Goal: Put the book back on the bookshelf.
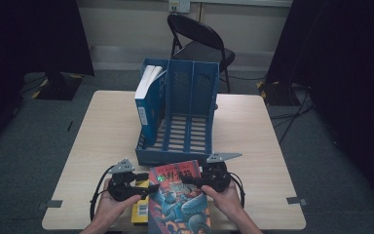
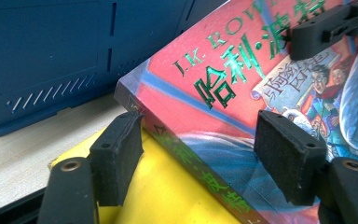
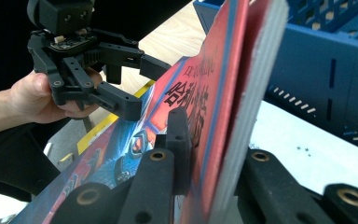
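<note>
One blue book (image 1: 149, 105) already stands in the rack (image 1: 193, 117). The red book (image 1: 180, 200) sits at the near desk (image 1: 253, 146) edge over a yellow one (image 1: 140, 212), not yet filed. The right hand-held gripper (image 1: 195, 179) clamps its edge; the left hand-held gripper (image 1: 146, 187) straddles its spine, jaws spread.

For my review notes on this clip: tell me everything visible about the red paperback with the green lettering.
The red paperback has a glossy illustrated cover, metallic green Chinese title lettering, "J.K. ROW..." at its top, and a dark spine with green characters. It lies at the table's near edge, partly over a yellow book, in front of the blue file rack. The right gripper is shut on its page edge, lifting that side. The left gripper's fingers straddle the spine edge, with a gap visible at one pad.
</note>
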